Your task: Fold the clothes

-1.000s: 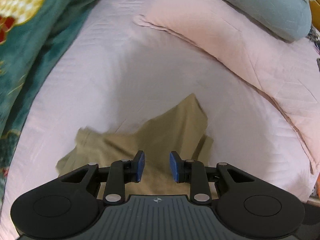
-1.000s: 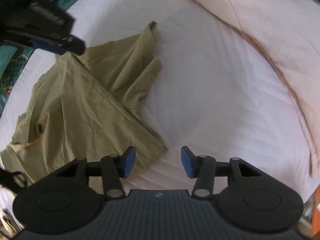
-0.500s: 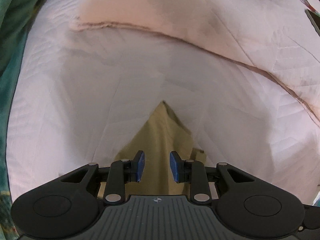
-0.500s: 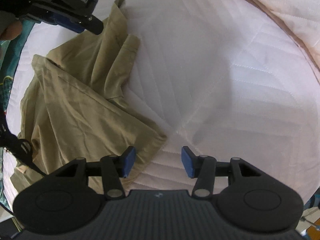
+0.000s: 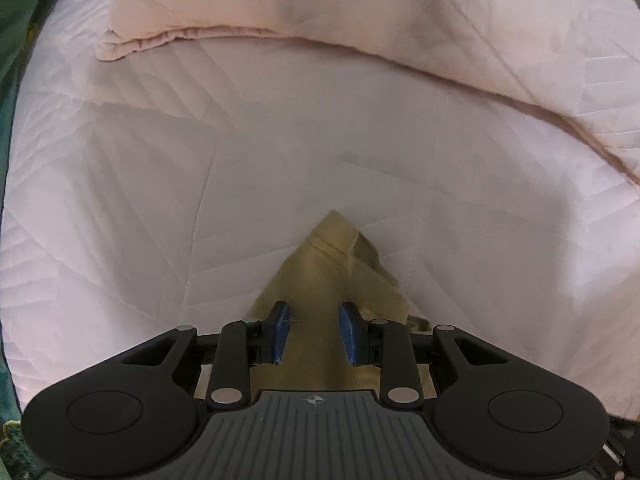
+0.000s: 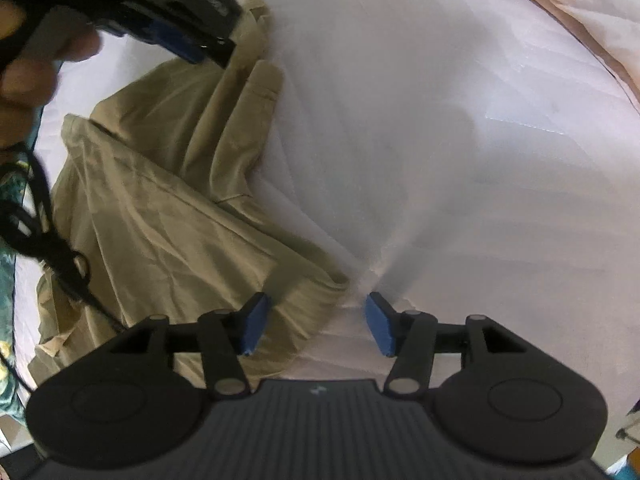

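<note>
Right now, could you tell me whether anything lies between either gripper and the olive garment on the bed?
Nothing visible does. The left gripper is closing over the olive garment at its far corner; the right gripper is closing at the near corner, with only pink quilted bedspread around.

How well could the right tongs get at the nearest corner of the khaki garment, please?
Probably well: that corner of the khaki garment lies bare on the bedcover between the closing right tongs, pads not yet pressing it.

Olive-khaki garment (image 6: 160, 216) crumpled, partly spread flat on bed; pointed corner (image 5: 334, 232) stretched outward.
</note>
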Motion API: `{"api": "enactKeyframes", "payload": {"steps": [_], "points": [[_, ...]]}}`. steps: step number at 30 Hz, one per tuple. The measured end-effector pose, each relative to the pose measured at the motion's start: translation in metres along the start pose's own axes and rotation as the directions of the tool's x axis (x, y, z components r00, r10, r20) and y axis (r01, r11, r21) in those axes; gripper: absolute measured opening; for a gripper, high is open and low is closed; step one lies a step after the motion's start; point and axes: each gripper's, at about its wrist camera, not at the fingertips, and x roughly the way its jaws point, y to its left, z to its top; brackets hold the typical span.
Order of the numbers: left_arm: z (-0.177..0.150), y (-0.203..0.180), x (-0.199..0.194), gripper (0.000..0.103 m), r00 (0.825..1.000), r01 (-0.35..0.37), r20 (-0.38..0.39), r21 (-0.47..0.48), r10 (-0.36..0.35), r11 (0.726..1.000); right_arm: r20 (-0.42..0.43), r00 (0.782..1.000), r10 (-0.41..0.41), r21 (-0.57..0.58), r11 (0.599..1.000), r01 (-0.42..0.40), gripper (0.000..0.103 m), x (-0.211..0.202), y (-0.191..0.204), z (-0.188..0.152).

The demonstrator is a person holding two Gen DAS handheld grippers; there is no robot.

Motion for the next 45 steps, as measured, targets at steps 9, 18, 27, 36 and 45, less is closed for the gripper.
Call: {"api": "enactKeyframes", "payload": {"steps": [9,18,27,36,45], "points": [[-0.007,0.008,-0.013,0.0,0.998,0.046,0.045,-0.024,-0.045,0.999,0.017,0.995,0.101,-0.005,0.995,-0.101,0.003,-0.006,-0.005,-0.01],[-0.014,0.03,-0.048,0.0,0.997,0.046,0.065,-0.097,-0.04,0.994,0.05,0.991,0.122,-0.064,0.991,-0.119,0.003,-0.025,0.012,-0.015],[-0.005,0.009,-0.027,0.044,1.0,0.016,-0.021,-0.058,-0.018,0.998,0.025,0.998,0.065,-0.021,0.998,-0.065,0.021,-0.026,0.007,-0.006],[0.005,-0.023,-0.009,0.063,0.998,0.026,-0.059,0.05,-0.023,0.998,0.045,0.997,0.061,0.027,0.998,-0.063,0.035,-0.018,0.0,-0.005],[0.004,-0.033,-0.021,0.065,0.992,-0.12,-0.024,0.173,0.125,0.978,0.035,0.994,0.1,0.071,0.992,-0.102,0.042,-0.006,0.0,-0.005]]}}
